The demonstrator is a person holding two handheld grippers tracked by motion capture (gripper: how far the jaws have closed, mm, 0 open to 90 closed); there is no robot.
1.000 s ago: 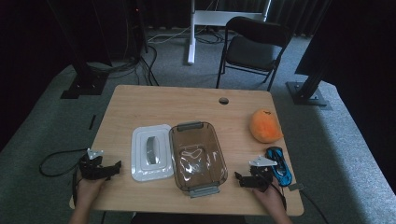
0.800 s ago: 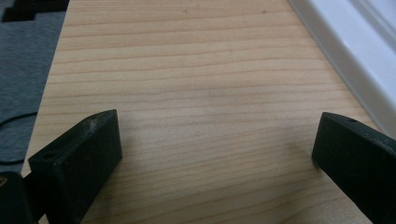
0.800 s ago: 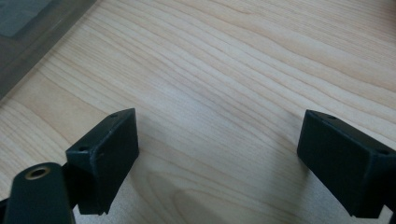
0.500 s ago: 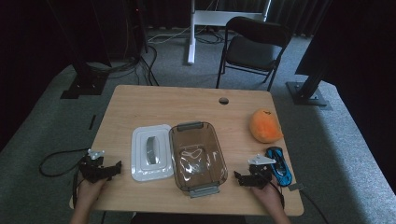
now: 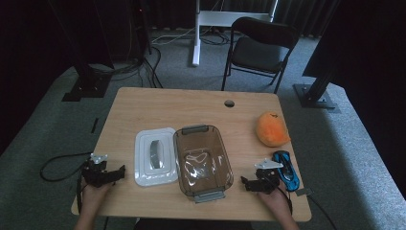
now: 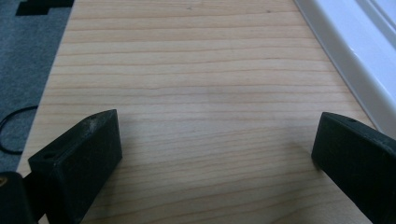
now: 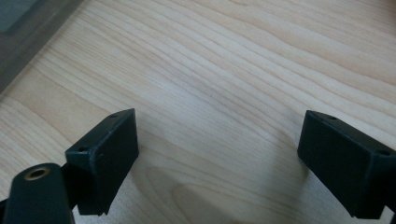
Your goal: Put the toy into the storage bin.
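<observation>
A clear brown-tinted container (image 5: 202,161) with grey end clips stands open at the table's middle. Its white lid (image 5: 154,156) lies flat just to its left. An orange round soft object (image 5: 271,128) rests at the right, with a blue toy car (image 5: 287,170) in front of it. My left gripper (image 5: 118,172) rests low near the front left edge, open, left of the lid. In the left gripper view its jaws (image 6: 219,144) stand wide apart over bare wood, with the lid's rim (image 6: 348,56) at the right. My right gripper (image 5: 245,183) is open between container and car, jaws (image 7: 219,140) apart.
The wooden table (image 5: 191,108) has a cable hole (image 5: 229,103) near its far edge. A black chair (image 5: 258,48) and a white desk leg (image 5: 197,28) stand beyond it on grey carpet. Cables trail off the table's left and right front corners.
</observation>
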